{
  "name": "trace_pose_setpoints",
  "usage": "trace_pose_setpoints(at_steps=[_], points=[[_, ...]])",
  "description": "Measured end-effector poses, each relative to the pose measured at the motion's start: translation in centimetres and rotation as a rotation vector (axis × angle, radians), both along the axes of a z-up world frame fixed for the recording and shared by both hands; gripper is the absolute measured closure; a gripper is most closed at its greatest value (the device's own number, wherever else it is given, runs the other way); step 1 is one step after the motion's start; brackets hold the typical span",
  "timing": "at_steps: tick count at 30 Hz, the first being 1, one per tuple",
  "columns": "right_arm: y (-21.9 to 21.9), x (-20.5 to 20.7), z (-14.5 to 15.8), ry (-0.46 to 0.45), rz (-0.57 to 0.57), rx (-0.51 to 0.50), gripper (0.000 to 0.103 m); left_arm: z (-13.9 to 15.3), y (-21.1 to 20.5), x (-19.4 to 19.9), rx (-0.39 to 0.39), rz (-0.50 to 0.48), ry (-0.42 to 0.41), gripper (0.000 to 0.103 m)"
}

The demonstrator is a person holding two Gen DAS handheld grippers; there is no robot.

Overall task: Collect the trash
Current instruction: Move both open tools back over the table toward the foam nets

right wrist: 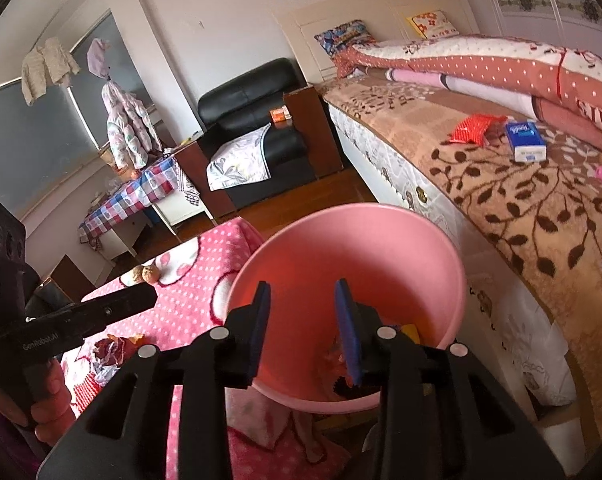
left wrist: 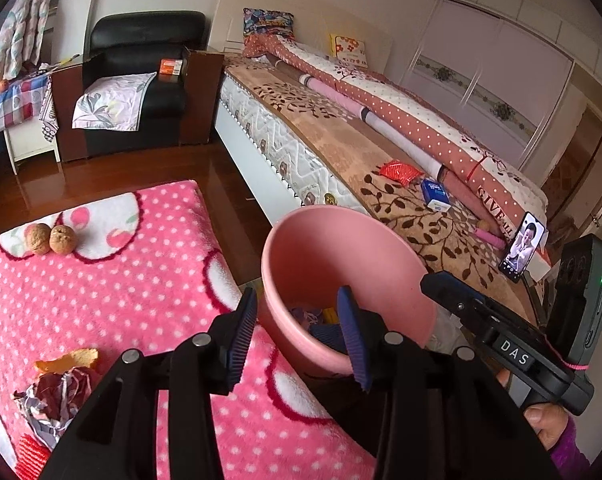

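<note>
The pink bin (left wrist: 341,280) stands between the pink dotted blanket (left wrist: 121,300) and the bed (left wrist: 341,140), with scraps lying in its bottom. The left hand-held gripper (left wrist: 297,332) hangs at the bin's near rim, jaws apart, nothing between them. The right hand-held gripper (right wrist: 305,332) is over the bin's mouth, jaws apart and empty. Left of the bin, on the blanket, lie a crumpled wrapper (left wrist: 57,396), an orange peel (left wrist: 71,360) touching it, and two walnuts (left wrist: 51,239) farther off.
</note>
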State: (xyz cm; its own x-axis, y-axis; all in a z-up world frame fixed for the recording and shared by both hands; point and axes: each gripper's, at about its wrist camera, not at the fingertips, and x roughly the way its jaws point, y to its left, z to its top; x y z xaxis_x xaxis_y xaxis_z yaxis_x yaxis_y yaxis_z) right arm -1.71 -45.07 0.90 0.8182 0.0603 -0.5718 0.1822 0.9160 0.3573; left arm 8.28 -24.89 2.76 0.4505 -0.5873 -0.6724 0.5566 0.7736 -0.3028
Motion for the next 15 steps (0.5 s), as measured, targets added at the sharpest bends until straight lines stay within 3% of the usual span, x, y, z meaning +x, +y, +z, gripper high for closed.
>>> trace_pose_setpoints(at_steps=[15], points=[[2.4,-0.9,1.7,-0.037,0.033,-0.042,0.069,1.1,4.8,-1.2,-0.019,0.075,-0.03,0.062]])
